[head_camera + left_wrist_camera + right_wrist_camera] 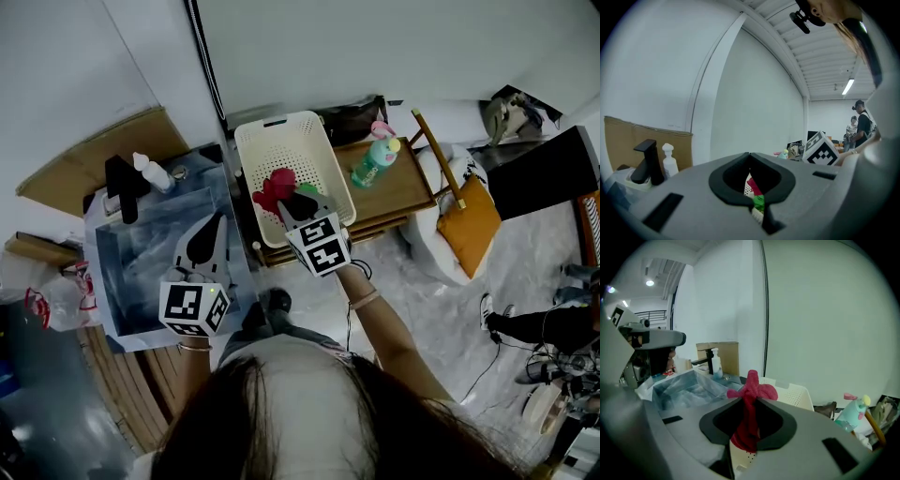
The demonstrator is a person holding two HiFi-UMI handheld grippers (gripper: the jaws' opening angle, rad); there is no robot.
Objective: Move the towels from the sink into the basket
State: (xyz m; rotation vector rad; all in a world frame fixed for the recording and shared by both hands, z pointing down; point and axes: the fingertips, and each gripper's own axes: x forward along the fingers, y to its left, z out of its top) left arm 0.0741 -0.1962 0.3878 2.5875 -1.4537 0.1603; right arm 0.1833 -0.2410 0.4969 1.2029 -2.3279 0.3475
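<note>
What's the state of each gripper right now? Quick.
Left gripper: closed, nothing held.
Right gripper: closed on the red towel, above the basket.

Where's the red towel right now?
The red towel is pinched in the right tongs, hanging above the white basket, just right of the sink in the head view.

I'm looking at a staged set inside a big hall, not a real home. A sink (136,267) is backed by cardboard (89,169) against bare white partition walls (375,47). There's a ribbed roof (820,51) with a strip light (848,86), cables (494,361) across the floor (403,281), and people (859,123) standing by.
</note>
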